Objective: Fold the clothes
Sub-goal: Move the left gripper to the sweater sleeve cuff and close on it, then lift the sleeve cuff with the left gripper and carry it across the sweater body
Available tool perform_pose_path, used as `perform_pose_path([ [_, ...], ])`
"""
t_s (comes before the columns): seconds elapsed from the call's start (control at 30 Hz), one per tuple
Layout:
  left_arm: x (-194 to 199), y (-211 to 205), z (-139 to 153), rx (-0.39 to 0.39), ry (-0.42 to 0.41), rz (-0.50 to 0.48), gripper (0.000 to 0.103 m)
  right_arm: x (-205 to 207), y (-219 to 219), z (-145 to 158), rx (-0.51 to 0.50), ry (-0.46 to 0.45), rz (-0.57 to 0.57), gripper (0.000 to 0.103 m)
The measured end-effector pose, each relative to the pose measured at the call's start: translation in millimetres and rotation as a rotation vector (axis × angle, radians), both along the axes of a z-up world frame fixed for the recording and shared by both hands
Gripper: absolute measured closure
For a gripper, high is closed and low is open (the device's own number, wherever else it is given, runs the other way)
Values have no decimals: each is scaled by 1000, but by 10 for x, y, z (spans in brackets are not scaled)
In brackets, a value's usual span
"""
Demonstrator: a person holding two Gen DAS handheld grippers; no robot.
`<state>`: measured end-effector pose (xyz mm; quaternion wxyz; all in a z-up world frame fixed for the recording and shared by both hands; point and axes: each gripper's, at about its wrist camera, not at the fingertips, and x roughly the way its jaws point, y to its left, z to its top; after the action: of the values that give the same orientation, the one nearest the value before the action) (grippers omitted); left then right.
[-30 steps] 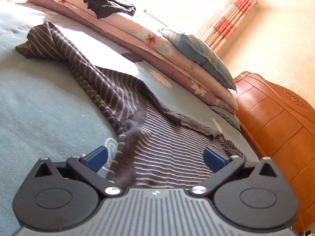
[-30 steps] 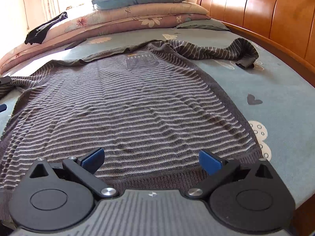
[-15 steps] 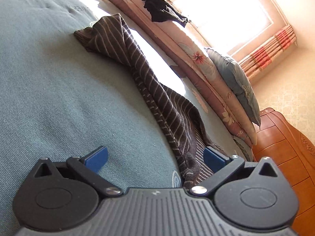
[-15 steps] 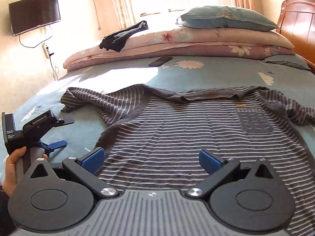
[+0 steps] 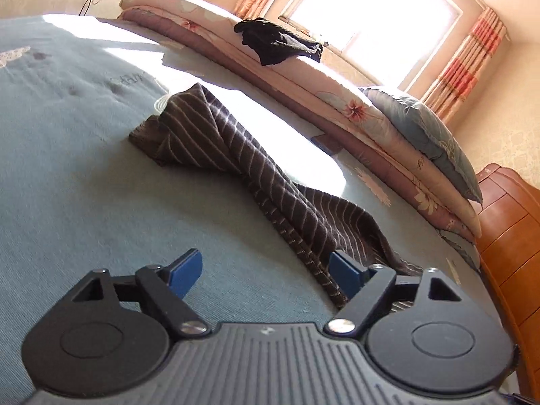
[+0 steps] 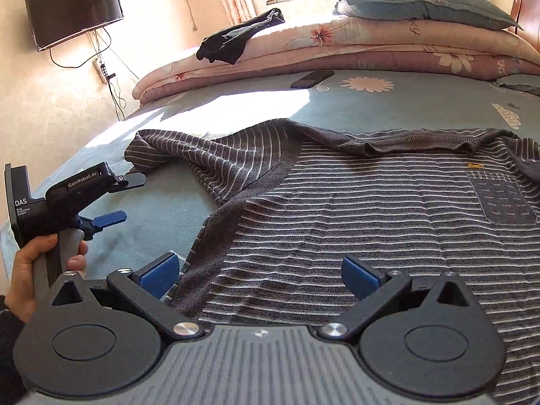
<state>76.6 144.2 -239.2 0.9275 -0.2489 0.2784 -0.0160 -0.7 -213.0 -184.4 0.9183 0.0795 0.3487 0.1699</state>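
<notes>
**A:** Both grippers have swung over toward the sweater's sleeve side since a second ago. Back then the right gripper [image 6: 258,275] was lined up on the bottom hem, now it's hovering over the body near the side seam. The left gripper [image 5: 266,270] slid off the body and is out over the bare bed [image 5: 84,175], and its jaws have just been closing partway, still apart, with only the sleeve's edge right by the inner finger. Not pinched as far as I can see.

**B:** So nobody's holding anything yet?

**A:** Nope. Right one is wide open, pads hovering above the knit. The striped sweater [image 6: 371,222] lies flat, front up with the chest pocket showing, on the teal bed sheet. The sleeve [image 5: 236,155] trails off to the side, bunched and twisted.

**B:** Makes sense then, left goes for the sleeve to fold it in?

**A:** That's my guess, with the right steadying the body. The black garment [image 6: 236,38] sits on the folded quilt [image 6: 388,44], well out of the way, and the phone [image 6: 312,78] is near that too.
</notes>
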Motion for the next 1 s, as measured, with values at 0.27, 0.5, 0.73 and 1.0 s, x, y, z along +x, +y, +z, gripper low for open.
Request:
perform_pose_path([
  [0.27, 694, 576, 38, 291, -20, 20, 51, 101, -309, -325, 0, 78, -98, 0],
  [0.5, 1138, 569, -289, 412, 12, -59, 50, 240, -269, -354, -55, 77, -113, 0],
  [0.73, 1023, 687, -63, 427, -69, 14, 98, 307, -87, -448, -141, 93, -111, 0],
  [1.0, 893, 1044, 536, 429, -159, 153, 97, 271, -29, -413, -180, 78, -98, 0],
])
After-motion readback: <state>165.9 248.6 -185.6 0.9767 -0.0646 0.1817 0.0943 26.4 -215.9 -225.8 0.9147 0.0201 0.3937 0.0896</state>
